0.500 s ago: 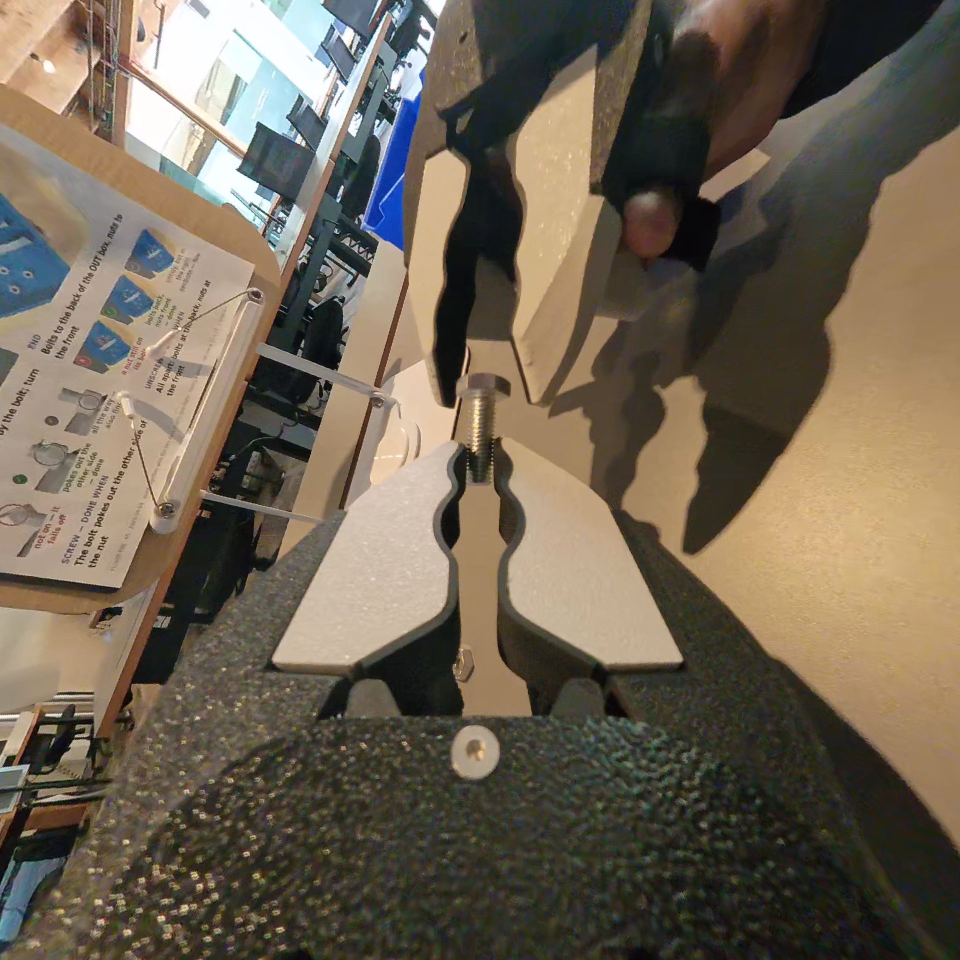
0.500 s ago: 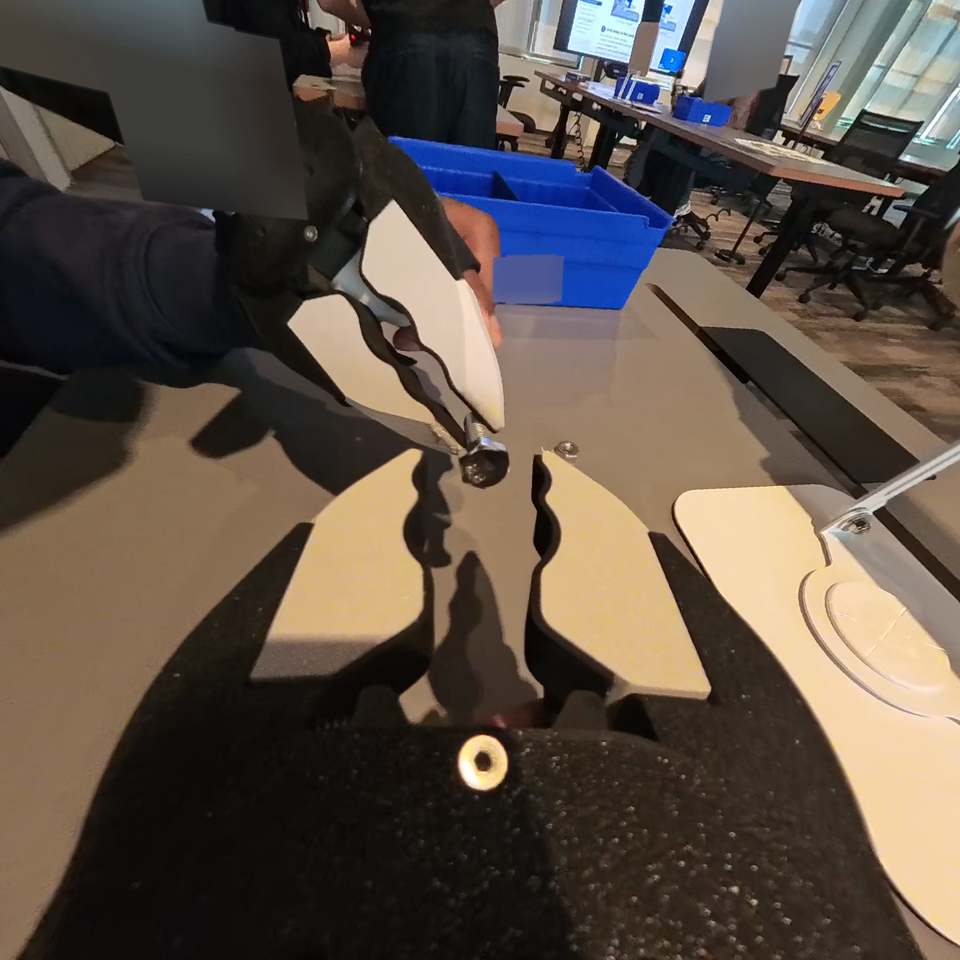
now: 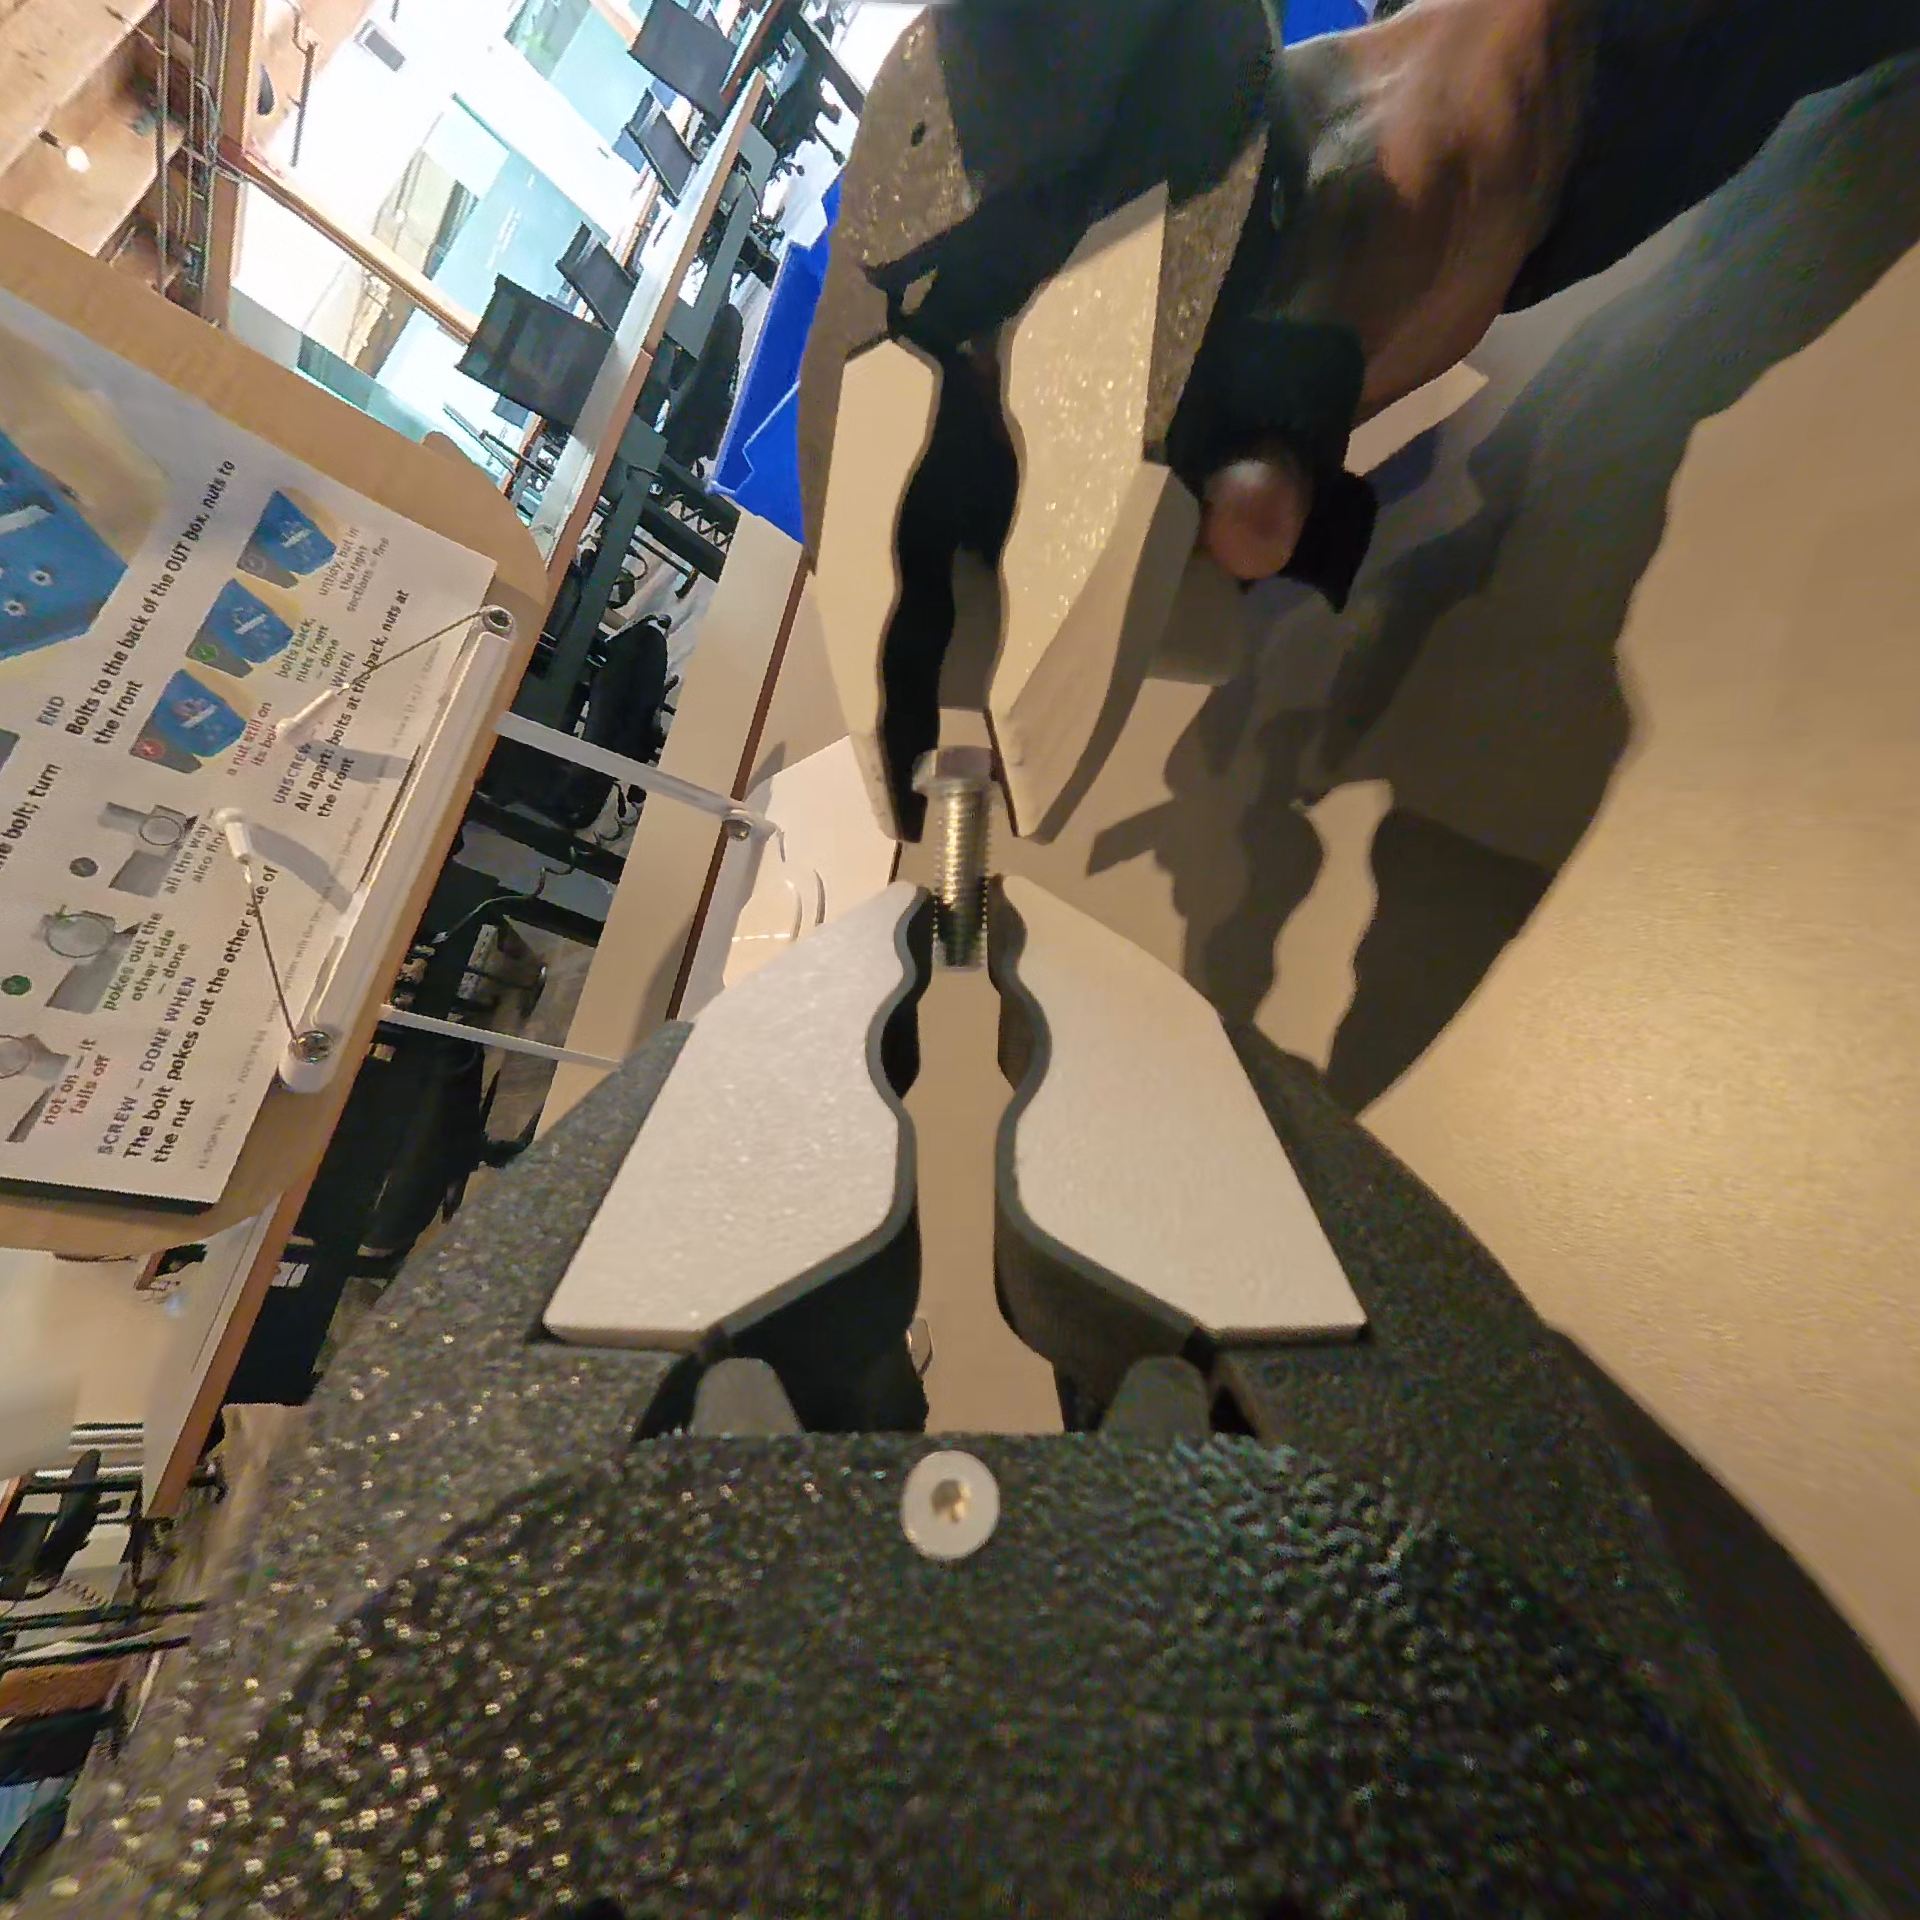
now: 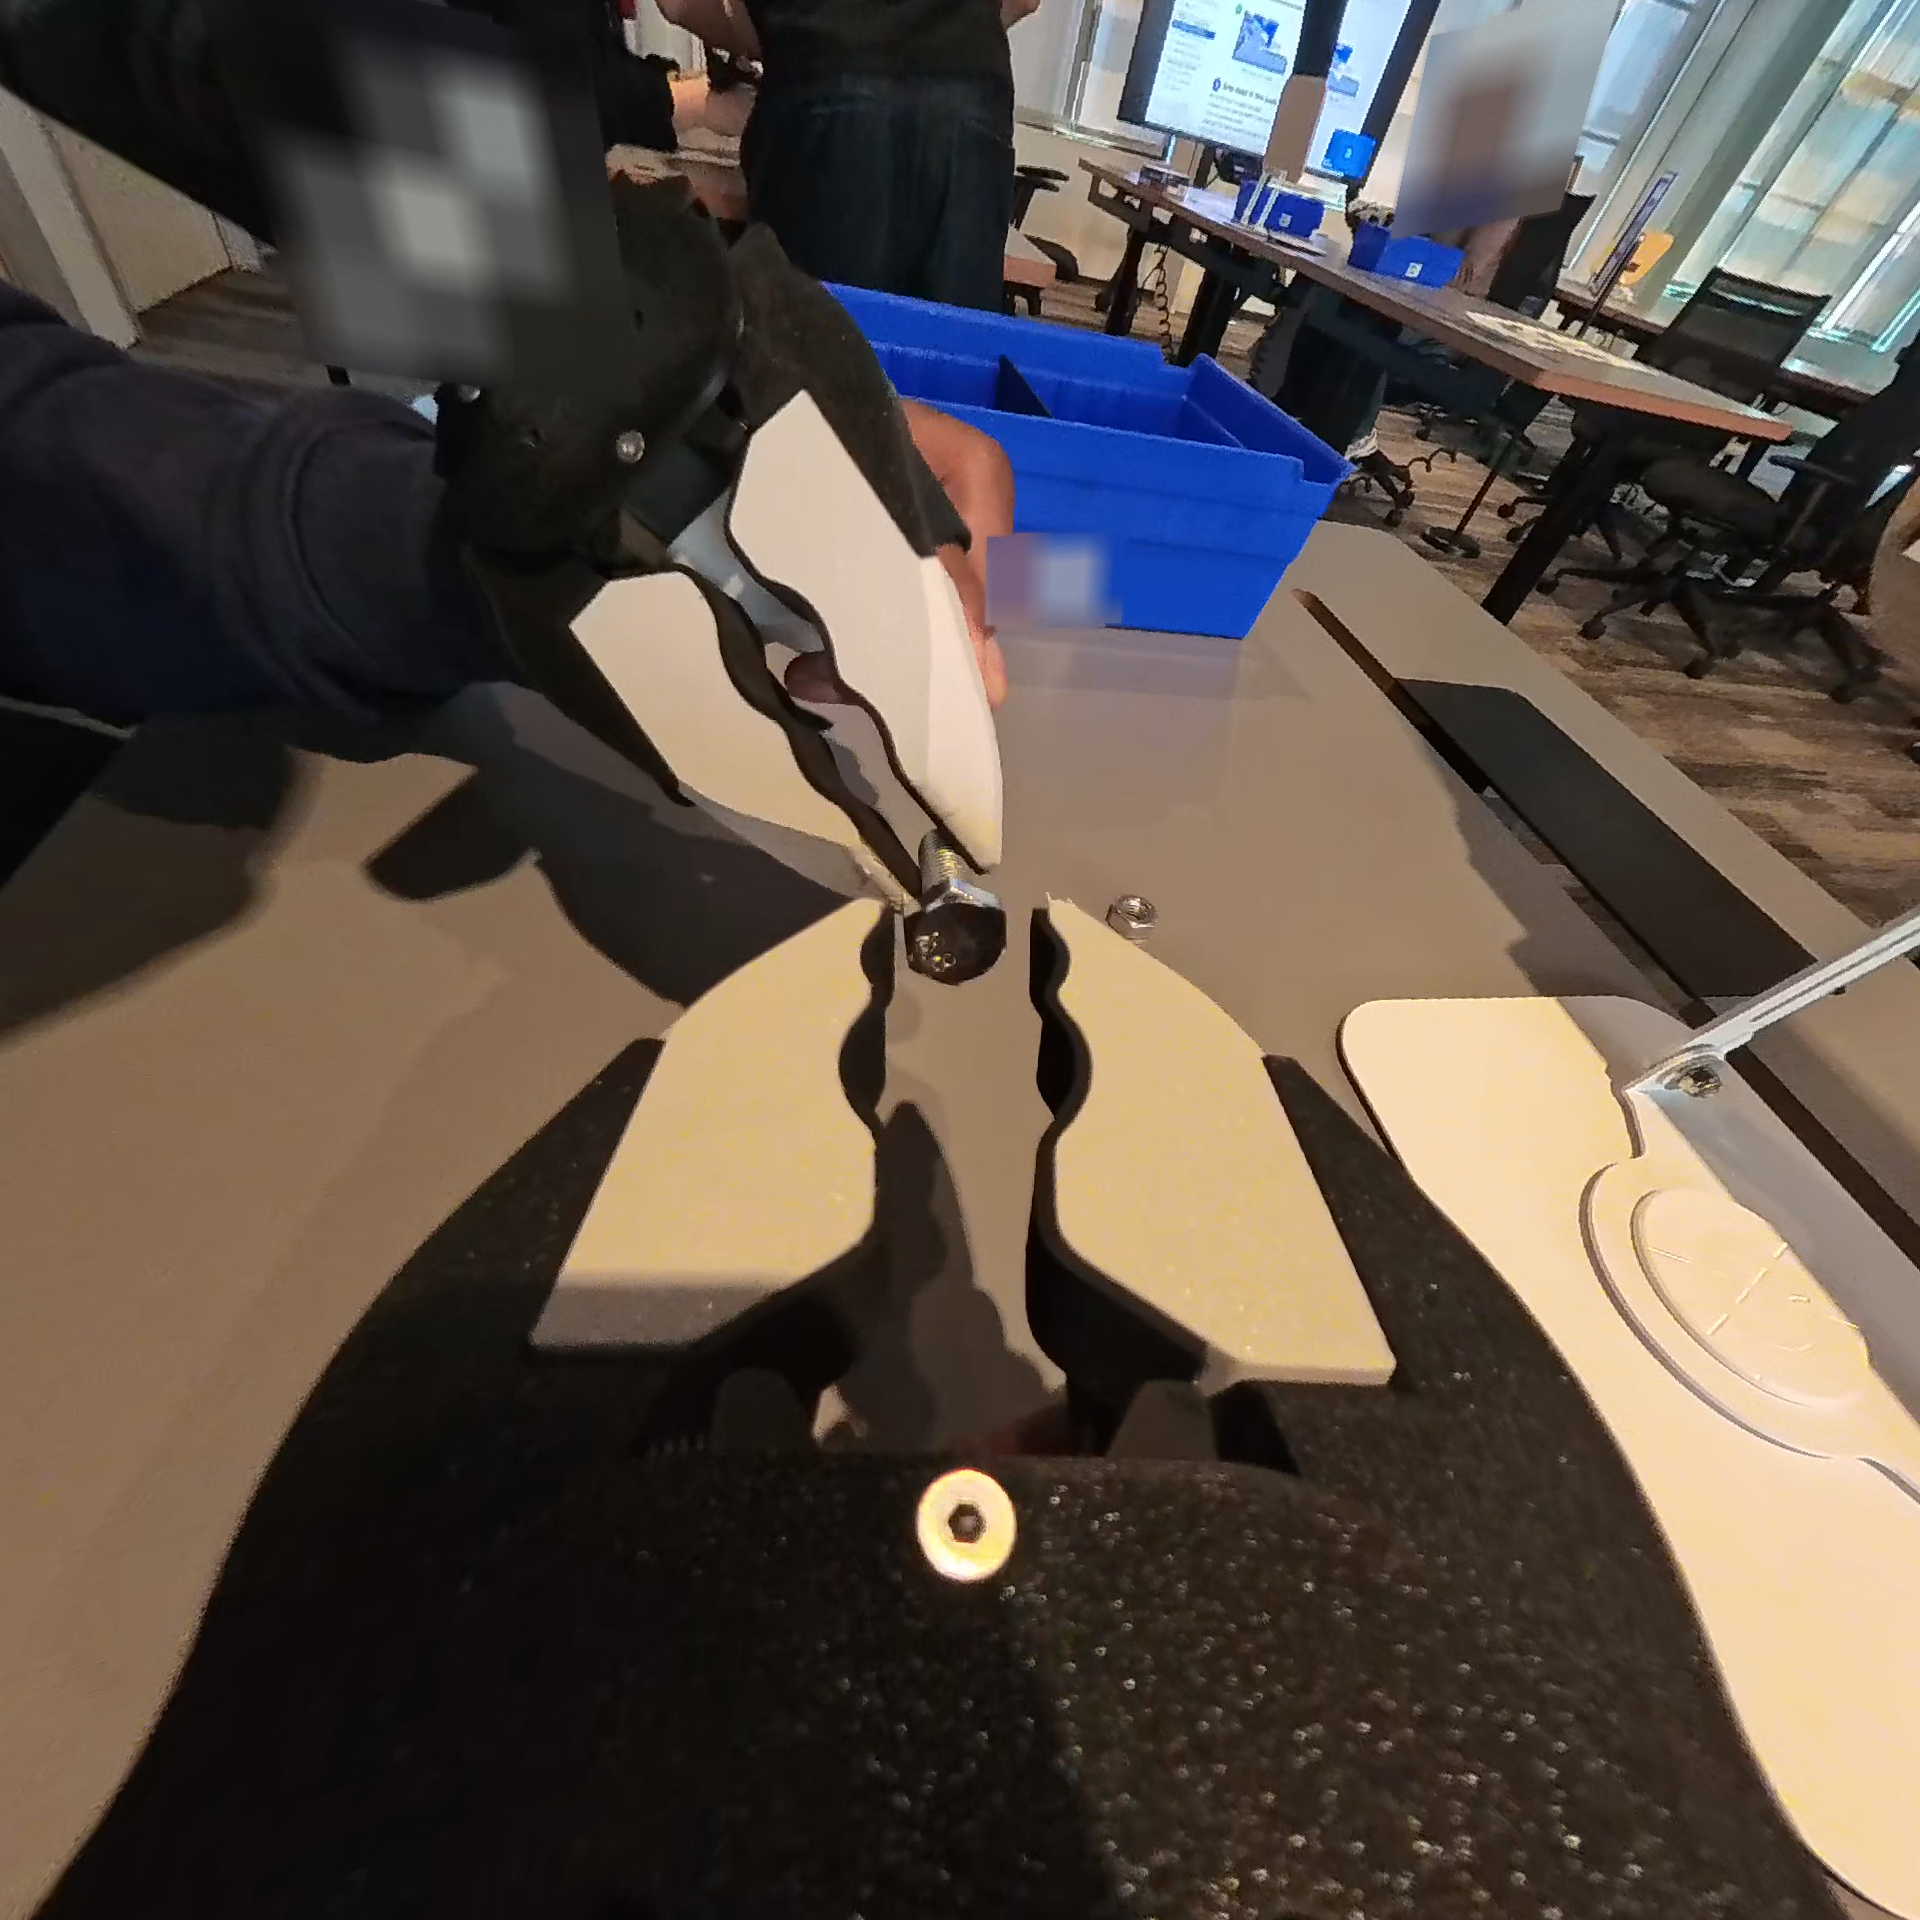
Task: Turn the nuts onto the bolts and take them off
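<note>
My left gripper (image 3: 958, 906) is shut on the threaded end of a silver bolt (image 3: 958, 852) and holds it above the grey table (image 4: 1299, 790). The left gripper also shows in the right wrist view (image 4: 935, 862), coming in from the upper left. My right gripper (image 4: 958, 920) is open, and its tips flank the bolt's hex head (image 4: 954, 940) with a small gap on each side. It shows from the front in the left wrist view (image 3: 954, 805). A loose nut (image 4: 1130, 914) lies on the table just past the right fingertip.
A blue divided bin (image 4: 1143, 499) stands at the back of the table. A white stand base (image 4: 1507, 1143) lies at the right. An instruction sheet on a wooden board (image 3: 208, 790) stands beside the table. A person stands behind the bin. Less than 4 cm separates the two grippers' tips. From either gripper's tips it is about 15 cm to the loose nut (image 4: 1130, 914).
My right gripper's fingers have narrowed around the bolt head. The left gripper still holds the bolt in about the same place.
</note>
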The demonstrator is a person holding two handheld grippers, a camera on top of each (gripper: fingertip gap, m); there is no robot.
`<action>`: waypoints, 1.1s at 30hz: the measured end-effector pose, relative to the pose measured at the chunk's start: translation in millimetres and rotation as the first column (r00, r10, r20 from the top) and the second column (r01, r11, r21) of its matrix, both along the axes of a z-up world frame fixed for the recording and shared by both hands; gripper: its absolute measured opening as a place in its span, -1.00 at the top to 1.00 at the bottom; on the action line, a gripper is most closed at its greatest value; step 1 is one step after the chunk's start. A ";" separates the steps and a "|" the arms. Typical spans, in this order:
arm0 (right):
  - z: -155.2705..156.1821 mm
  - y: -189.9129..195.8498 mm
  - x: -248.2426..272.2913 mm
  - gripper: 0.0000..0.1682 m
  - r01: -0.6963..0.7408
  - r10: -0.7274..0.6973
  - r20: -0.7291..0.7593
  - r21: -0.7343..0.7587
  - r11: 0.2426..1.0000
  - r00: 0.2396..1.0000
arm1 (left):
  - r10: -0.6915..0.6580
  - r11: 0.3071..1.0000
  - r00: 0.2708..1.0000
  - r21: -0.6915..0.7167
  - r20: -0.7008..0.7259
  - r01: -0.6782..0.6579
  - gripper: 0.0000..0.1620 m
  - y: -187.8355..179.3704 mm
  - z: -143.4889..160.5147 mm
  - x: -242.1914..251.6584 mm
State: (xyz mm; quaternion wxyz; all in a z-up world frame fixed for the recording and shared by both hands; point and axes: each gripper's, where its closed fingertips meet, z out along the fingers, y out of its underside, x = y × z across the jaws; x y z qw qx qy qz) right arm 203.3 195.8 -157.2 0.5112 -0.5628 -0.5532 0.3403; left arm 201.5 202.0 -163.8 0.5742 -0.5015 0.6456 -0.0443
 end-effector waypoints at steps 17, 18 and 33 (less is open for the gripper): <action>-3.2 -2.7 -2.2 0.79 -0.015 0.014 0.018 0.017 1.000 1.000 | -0.007 1.000 1.000 -0.006 -0.023 0.007 0.88 -2.2 -2.5 -1.3; -3.1 -2.9 -2.1 0.79 -0.016 0.016 0.017 0.017 1.000 1.000 | -0.008 1.000 1.000 -0.007 -0.023 0.008 0.88 -2.3 -2.5 -1.3; -2.6 -2.8 -2.0 0.79 -0.023 0.023 0.008 0.003 1.000 1.000 | -0.007 1.000 1.000 -0.005 -0.028 0.006 0.88 -1.8 -2.8 -2.0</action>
